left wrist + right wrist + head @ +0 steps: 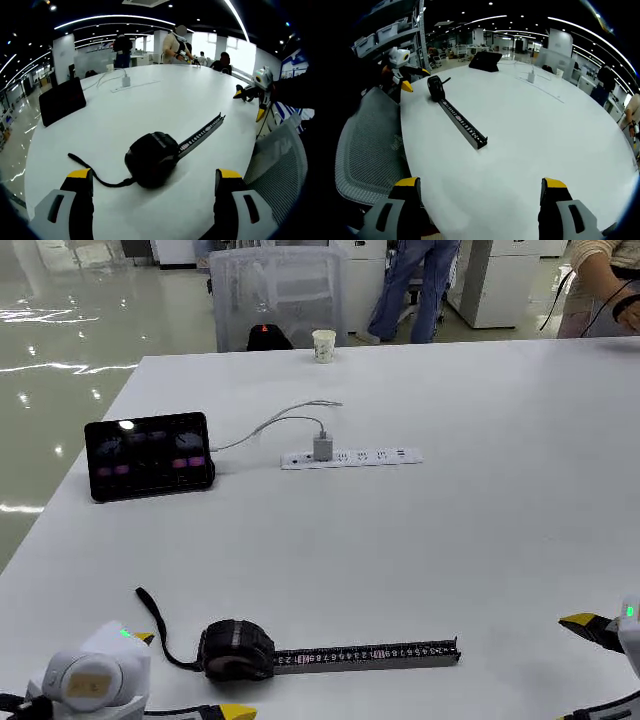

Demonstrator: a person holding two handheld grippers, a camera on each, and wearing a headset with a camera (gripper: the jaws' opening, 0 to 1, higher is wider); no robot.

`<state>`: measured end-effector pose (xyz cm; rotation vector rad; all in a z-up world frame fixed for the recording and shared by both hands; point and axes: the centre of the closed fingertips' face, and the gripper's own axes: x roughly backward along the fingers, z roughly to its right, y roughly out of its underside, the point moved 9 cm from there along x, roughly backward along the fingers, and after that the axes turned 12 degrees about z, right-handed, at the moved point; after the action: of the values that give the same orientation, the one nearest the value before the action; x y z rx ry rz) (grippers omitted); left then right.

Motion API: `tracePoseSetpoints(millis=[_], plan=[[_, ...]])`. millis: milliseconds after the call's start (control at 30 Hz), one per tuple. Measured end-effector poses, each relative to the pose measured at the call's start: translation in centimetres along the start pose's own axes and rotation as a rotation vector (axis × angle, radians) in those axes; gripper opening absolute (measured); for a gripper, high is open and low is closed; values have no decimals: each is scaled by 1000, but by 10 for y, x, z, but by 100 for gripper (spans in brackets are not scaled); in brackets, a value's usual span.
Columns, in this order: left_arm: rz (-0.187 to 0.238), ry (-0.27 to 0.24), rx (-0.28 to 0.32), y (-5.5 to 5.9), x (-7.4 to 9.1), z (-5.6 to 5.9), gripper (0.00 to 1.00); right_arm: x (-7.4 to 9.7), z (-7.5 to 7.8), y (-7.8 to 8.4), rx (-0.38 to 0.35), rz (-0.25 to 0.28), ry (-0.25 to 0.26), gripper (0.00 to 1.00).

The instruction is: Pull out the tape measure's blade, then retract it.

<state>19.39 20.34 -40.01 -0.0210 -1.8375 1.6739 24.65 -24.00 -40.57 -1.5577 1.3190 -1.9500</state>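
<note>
Facing the tape measure (237, 650) head-on, just beyond the spread left hand-held gripper (154, 174), at lower centre on the table (450, 540). Pointing rightward with the pulled-out blade (365, 654) toward the right hand-held gripper (480, 183), likewise spread, well apart from it.

The left gripper (153, 175) is facing the black tape measure (151, 159), which is lying on the white surface (150, 100), with its yellow-tipped fingers (80, 176) standing wide apart. The blade (202, 134) is lying extended toward the right gripper (252, 92), which is waiting well apart at the surface's edge. A strap (92, 175) is trailing left from the case, and a dark tablet (62, 100) is standing farther back.
</note>
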Motion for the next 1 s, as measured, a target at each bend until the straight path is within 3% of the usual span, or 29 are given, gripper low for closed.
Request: tracePoseSetpoints(millis=[200,300,500,600,767,933,1000], plan=[[12,0,23,1,-12,7,99,-12,1,-16,22,-24,-41,99],[22,-11,46,-1,-13,9,99,-19,2,-30,63,-10,-60,99],[77,-109,107,-15,-16,5,99,-34,7,-54,122,-12,-93,99],[91,-131,137,-20,-21,5,99,-42,7,-63,152,-12,-123,99],[100,-158,150,-23,-32,8,99,-58,15,-61,198,-57,-168,99],[96,-166,157,-25,-38,15,99,-70,21,-55,195,-87,-188,99],[101,-192,139,-25,-41,16,99,-75,24,-51,197,-109,-193,99]])
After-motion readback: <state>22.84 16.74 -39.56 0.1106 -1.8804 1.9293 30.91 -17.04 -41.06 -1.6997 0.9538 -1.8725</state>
